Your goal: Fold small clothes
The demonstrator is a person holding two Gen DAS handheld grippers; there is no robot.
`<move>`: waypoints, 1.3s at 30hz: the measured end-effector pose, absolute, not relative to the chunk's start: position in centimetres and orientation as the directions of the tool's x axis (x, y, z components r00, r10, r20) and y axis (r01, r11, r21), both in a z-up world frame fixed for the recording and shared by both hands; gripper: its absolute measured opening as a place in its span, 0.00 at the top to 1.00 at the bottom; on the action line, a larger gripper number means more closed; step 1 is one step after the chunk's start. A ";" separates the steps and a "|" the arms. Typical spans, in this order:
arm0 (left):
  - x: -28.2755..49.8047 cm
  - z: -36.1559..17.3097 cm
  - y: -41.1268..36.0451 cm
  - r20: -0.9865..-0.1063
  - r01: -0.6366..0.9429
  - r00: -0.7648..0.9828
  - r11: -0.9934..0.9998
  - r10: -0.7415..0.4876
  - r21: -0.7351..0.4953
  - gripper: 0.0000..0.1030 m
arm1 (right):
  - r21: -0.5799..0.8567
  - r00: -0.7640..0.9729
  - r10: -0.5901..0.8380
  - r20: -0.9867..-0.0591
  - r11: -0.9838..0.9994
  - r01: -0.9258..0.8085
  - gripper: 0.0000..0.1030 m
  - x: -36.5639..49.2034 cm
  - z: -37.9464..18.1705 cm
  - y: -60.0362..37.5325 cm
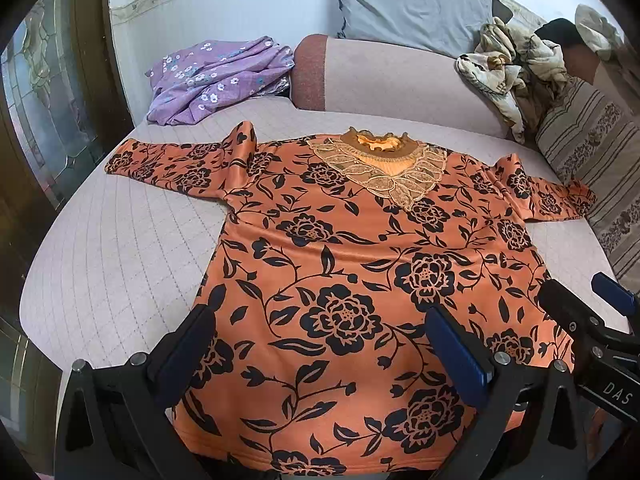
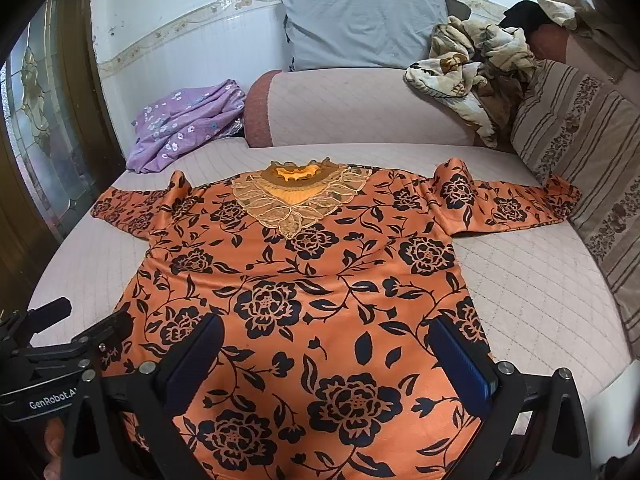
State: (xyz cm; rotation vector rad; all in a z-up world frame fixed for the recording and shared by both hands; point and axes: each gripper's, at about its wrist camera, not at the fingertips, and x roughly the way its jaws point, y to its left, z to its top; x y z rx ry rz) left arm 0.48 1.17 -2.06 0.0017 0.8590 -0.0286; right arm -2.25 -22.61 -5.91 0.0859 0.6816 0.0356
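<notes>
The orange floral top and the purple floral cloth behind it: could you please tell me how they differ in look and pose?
1. The orange floral top lies spread flat, sleeves out to both sides; the purple floral cloth sits in a rumpled heap.
2. The top carries large black roses and a lace collar; the purple cloth has small white flowers.
3. The top lies close to both grippers; the purple cloth lies at the far left corner of the bed.

Both are floral and rest on the bed.
</notes>
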 end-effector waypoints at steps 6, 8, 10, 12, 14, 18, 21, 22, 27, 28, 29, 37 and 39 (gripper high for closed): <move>0.6 -2.1 1.1 -0.759 0.027 0.651 1.000 -0.023 -0.007 0.00 | 0.094 0.774 0.068 -0.630 0.995 -0.010 0.00 -2.0 -6.0 -22.5; 0.6 -2.1 1.1 -0.759 0.025 0.651 1.000 -0.020 -0.005 0.00 | 0.096 0.774 0.069 -0.630 0.995 -0.011 0.00 -2.0 -6.0 -22.5; 0.7 -2.2 1.2 -0.761 0.025 0.649 1.000 -0.021 -0.006 0.00 | 0.098 0.773 0.072 -0.630 0.995 -0.013 0.00 -1.9 -6.0 -22.4; 0.7 -2.2 1.2 -0.762 0.024 0.648 1.000 -0.020 -0.007 0.00 | 0.097 0.773 0.072 -0.630 0.995 -0.014 0.00 -1.8 -6.0 -22.4; 0.8 -2.3 1.3 -0.763 0.024 0.646 1.000 -0.022 -0.008 0.00 | 0.099 0.773 0.074 -0.631 0.995 -0.014 0.00 -1.7 -6.1 -22.4; 0.8 -2.3 1.3 -0.764 0.024 0.645 1.000 -0.019 -0.005 0.00 | 0.100 0.772 0.076 -0.631 0.995 -0.016 0.00 -1.5 -6.1 -22.3; 0.9 -2.4 1.2 -0.764 0.024 0.645 1.000 -0.020 -0.005 0.00 | 0.102 0.773 0.077 -0.629 0.995 -0.017 0.00 -1.5 -6.1 -22.3; 0.9 -2.3 1.2 -0.764 0.024 0.645 1.000 -0.020 -0.006 0.00 | 0.102 0.773 0.078 -0.629 0.995 -0.017 0.00 -1.4 -6.2 -22.3; 0.9 -2.4 1.3 -0.763 0.022 0.646 1.000 -0.018 -0.004 0.00 | 0.104 0.777 0.081 -0.624 0.994 -0.020 0.00 -1.3 -6.0 -22.1; 0.9 -2.4 1.3 -0.763 0.021 0.646 1.000 -0.018 -0.006 0.00 | 0.104 0.777 0.081 -0.624 0.994 -0.019 0.00 -1.3 -6.0 -22.1; 1.0 -2.4 1.3 -0.763 0.021 0.646 1.000 -0.018 -0.006 0.00 | 0.106 0.778 0.083 -0.623 0.994 -0.021 0.00 -1.3 -6.0 -22.1; 1.1 -2.5 1.5 -0.766 0.018 0.642 1.000 -0.015 -0.005 0.00 | 0.108 0.777 0.089 -0.623 0.994 -0.027 0.00 -1.0 -5.9 -21.8; 1.2 -2.6 1.5 -0.767 0.018 0.642 1.000 -0.014 -0.004 0.00 | 0.108 0.776 0.089 -0.624 0.994 -0.027 0.00 -1.0 -5.9 -21.8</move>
